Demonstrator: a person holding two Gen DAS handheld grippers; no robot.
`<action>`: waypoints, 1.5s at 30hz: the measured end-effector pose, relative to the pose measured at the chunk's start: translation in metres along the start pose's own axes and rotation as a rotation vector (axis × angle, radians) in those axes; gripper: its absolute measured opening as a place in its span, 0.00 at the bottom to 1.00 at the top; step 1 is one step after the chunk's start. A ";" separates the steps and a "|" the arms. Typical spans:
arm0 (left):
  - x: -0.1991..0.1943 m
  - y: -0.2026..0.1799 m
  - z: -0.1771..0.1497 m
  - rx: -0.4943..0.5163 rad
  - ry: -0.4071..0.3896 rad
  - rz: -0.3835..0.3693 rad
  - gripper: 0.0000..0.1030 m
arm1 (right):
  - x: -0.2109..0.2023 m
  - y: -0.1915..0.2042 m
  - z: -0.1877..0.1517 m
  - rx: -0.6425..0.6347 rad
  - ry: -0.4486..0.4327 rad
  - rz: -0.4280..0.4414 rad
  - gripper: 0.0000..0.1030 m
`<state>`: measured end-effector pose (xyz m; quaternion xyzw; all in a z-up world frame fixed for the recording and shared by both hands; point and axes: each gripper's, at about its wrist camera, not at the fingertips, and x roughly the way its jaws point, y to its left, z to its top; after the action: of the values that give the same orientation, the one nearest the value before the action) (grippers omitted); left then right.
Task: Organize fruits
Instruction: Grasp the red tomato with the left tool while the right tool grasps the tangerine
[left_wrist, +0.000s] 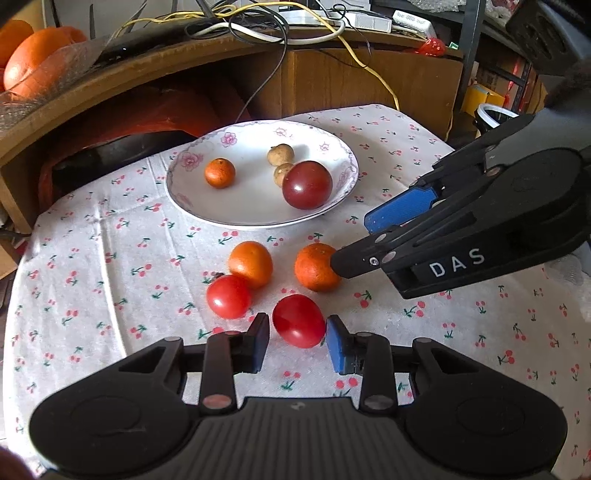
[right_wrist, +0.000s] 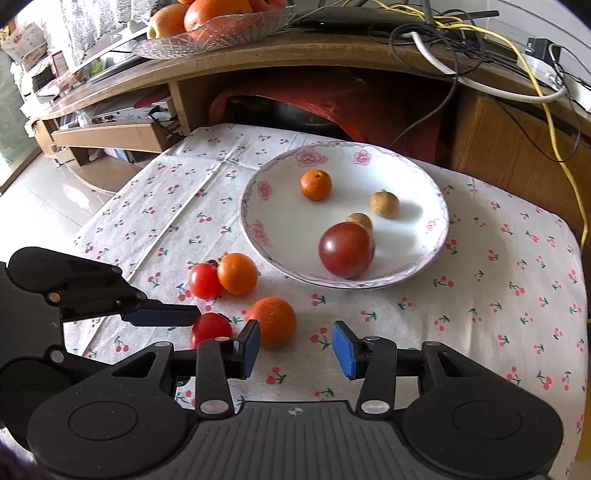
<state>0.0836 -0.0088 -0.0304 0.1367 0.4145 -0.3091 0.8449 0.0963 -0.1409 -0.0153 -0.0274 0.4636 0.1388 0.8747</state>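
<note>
A white flowered plate (left_wrist: 173, 184) (right_wrist: 251, 229) holds a small orange (left_wrist: 219, 172) (right_wrist: 316, 184), two brown longans (left_wrist: 280, 155) (right_wrist: 385, 204) and a dark red tomato (left_wrist: 307, 184) (right_wrist: 346, 249). On the cherry-print cloth lie an orange (left_wrist: 250, 264) (right_wrist: 237, 273) touching a red tomato (left_wrist: 229, 296) (right_wrist: 205, 281). My left gripper (left_wrist: 298, 345) is open, its pads flanking a second red tomato (left_wrist: 298, 320) (right_wrist: 210, 328). My right gripper (right_wrist: 295, 350) (left_wrist: 351, 240) is open around a second orange (right_wrist: 273, 321) (left_wrist: 317, 267), one fingertip touching it.
Behind the table stands a curved wooden shelf (left_wrist: 155, 62) (right_wrist: 295, 55) with tangled cables and a glass dish of large oranges (left_wrist: 29, 62) (right_wrist: 207, 22). A red bag (right_wrist: 332, 107) sits under it. The cloth's right half (right_wrist: 498, 295) bears only the print.
</note>
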 end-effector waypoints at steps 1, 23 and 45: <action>-0.002 0.001 -0.001 0.001 0.001 0.002 0.41 | 0.001 0.001 0.000 -0.004 0.003 0.005 0.39; 0.000 0.004 -0.003 -0.016 -0.006 -0.023 0.41 | 0.029 0.009 0.004 0.012 0.049 0.023 0.29; 0.014 -0.001 0.001 -0.015 -0.015 -0.003 0.41 | 0.017 -0.002 -0.007 -0.008 0.063 -0.012 0.29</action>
<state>0.0904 -0.0157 -0.0402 0.1275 0.4108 -0.3084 0.8484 0.1004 -0.1404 -0.0327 -0.0380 0.4901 0.1347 0.8604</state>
